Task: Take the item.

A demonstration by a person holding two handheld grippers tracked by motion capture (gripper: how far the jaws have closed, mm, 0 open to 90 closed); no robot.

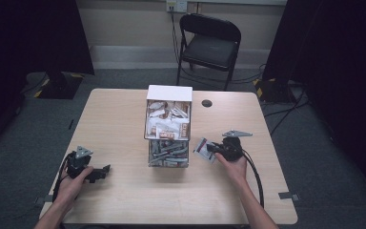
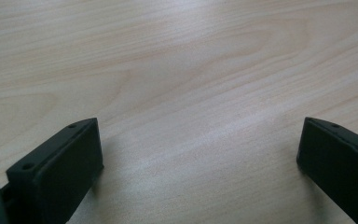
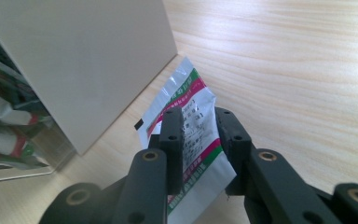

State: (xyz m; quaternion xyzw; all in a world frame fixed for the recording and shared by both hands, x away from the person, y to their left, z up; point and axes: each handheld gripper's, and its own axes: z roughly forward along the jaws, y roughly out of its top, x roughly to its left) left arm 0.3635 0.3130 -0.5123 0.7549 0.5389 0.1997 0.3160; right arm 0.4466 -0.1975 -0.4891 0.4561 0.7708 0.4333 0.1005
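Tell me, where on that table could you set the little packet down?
Bare wood lies left of the box, between it and the left hand-held gripper, and along the near edge of the table. It's crowded between the box and the right hand-held gripper holding the packet.

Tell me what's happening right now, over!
Right hand-held gripper shut on packet beside box. Left hand-held gripper open, resting on table. Nothing blocking.

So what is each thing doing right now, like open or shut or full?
Left gripper: open, fingers wide apart, nothing between them, low over the table.
Right gripper: shut on the packet.
Packet: sealed, pinched, beside the box.
Box: clear, open on top, full of packets, standing upright.
Chair: unfolded, nobody sitting on it.
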